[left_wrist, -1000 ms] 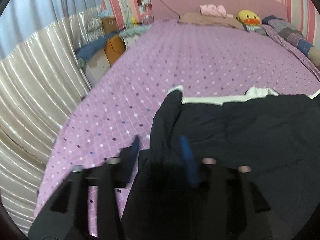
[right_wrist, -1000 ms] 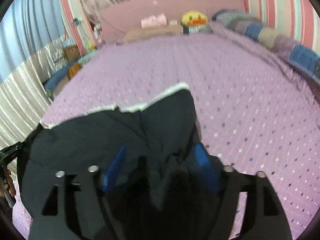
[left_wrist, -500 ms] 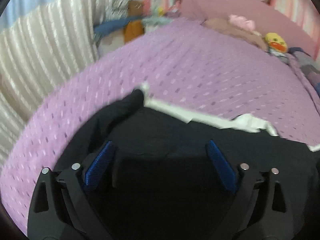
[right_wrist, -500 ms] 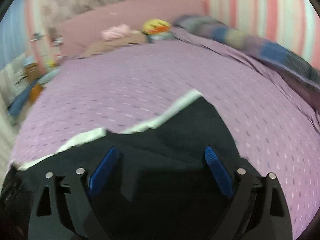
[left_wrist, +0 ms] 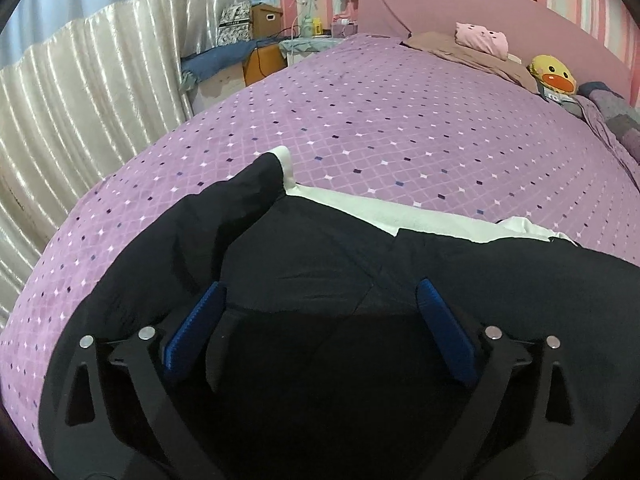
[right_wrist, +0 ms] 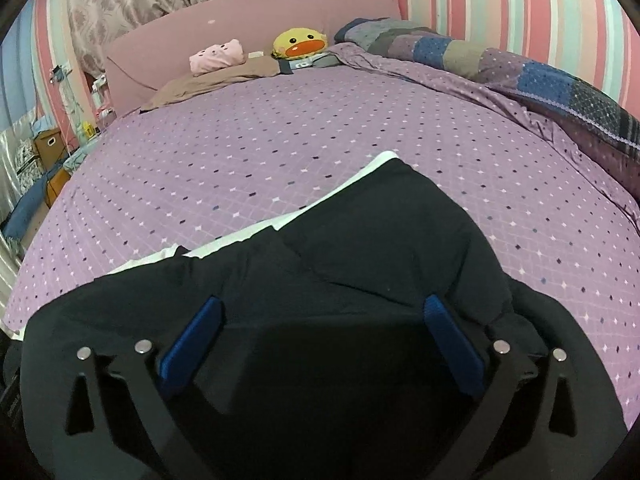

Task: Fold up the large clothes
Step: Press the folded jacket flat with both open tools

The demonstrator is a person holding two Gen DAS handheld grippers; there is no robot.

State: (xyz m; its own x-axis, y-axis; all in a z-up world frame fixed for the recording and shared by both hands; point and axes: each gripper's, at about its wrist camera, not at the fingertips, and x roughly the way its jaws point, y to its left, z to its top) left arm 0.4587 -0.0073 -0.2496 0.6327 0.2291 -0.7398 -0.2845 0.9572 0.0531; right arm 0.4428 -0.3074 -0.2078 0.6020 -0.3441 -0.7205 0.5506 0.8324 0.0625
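The dark garment (left_wrist: 328,264) lies spread across the near part of the bed (left_wrist: 360,120), its far hem showing a white lining (left_wrist: 432,226) that peeks out along the fold line, with one corner (right_wrist: 390,160) reaching toward the middle of the mattress. It looks soft, limp and fairly bulky, perhaps lightly padded: it should drape and sag when lifted instead of holding a shape, and layers may slide over each other. A pinch at one point would probably drag a wrinkle, so the best holds are judged to be the corners or the hem, one on each side, catching dark shell and white lining together.

The left hand-held gripper (left_wrist: 316,312) hangs over the cloth with its jaws opening wide; fabric lies below and between the blue pads (left_wrist: 194,330), which press on nothing. The right hand-held gripper (right_wrist: 322,320) is the same, jaws opening, nothing gripped.

Beyond the garment the purple bedspread is bare and flat up to the pillow (right_wrist: 218,54) and the duck toy (right_wrist: 300,42) at the head end. A rolled quilt (right_wrist: 520,76) lines the right-hand edge; a curtain (left_wrist: 80,120) and boxes (left_wrist: 264,20) stand past the left-hand edge.
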